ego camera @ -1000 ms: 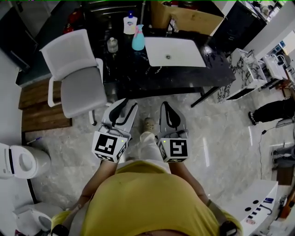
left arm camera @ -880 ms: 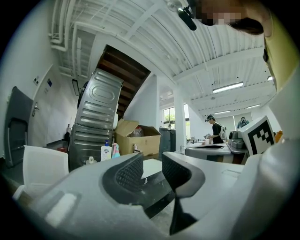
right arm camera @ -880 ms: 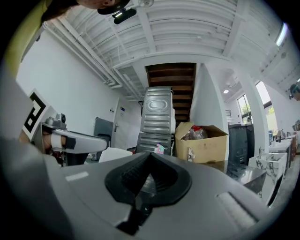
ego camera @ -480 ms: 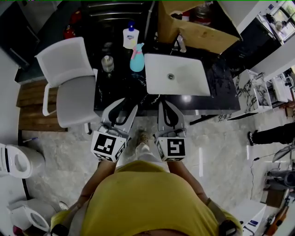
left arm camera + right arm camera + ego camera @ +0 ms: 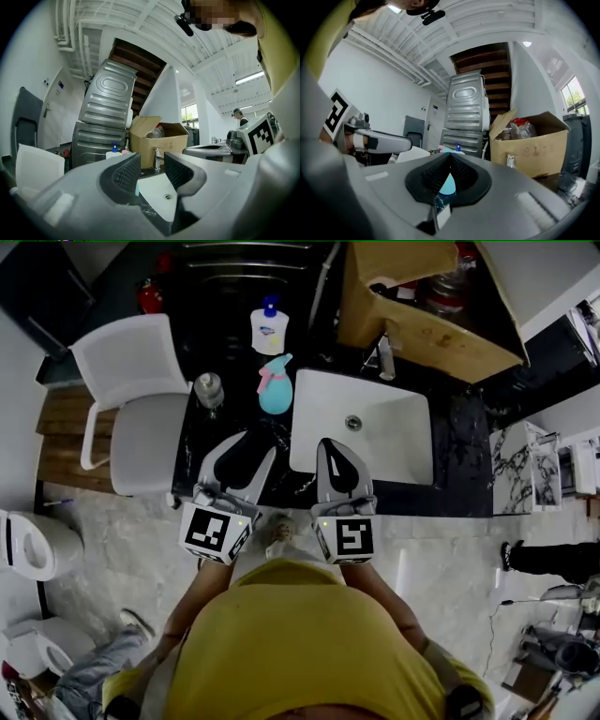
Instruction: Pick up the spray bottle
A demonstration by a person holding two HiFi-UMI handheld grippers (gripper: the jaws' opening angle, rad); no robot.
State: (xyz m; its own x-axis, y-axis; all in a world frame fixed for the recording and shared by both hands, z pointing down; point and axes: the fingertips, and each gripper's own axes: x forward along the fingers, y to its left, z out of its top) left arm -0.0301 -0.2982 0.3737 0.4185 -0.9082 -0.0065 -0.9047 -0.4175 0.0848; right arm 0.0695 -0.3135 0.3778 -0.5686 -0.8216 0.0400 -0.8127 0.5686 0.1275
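Note:
The spray bottle (image 5: 275,387), teal with a pink trigger, stands upright on the black counter (image 5: 450,442) just left of the white sink (image 5: 394,442). My left gripper (image 5: 246,442) hangs over the counter's front edge, short of the bottle and slightly left of it. Its jaws are opening with nothing between them, and the left gripper view (image 5: 152,164) shows a clear gap. My right gripper (image 5: 330,442) is over the sink's near left corner, shut and empty. In the right gripper view (image 5: 450,155) the teal bottle (image 5: 447,186) shows through the slot below the closed tips.
A white pump bottle (image 5: 268,330) stands behind the spray bottle and a glass jar (image 5: 208,390) to its left. A cardboard box (image 5: 422,329) and a faucet (image 5: 386,357) sit behind the sink. A white chair (image 5: 131,399) stands left of the counter, a toilet (image 5: 33,545) far left.
The person has walked up to the counter, so both grippers now reach over its front edge. The spray bottle is much nearer. The left jaws stand slightly wider.

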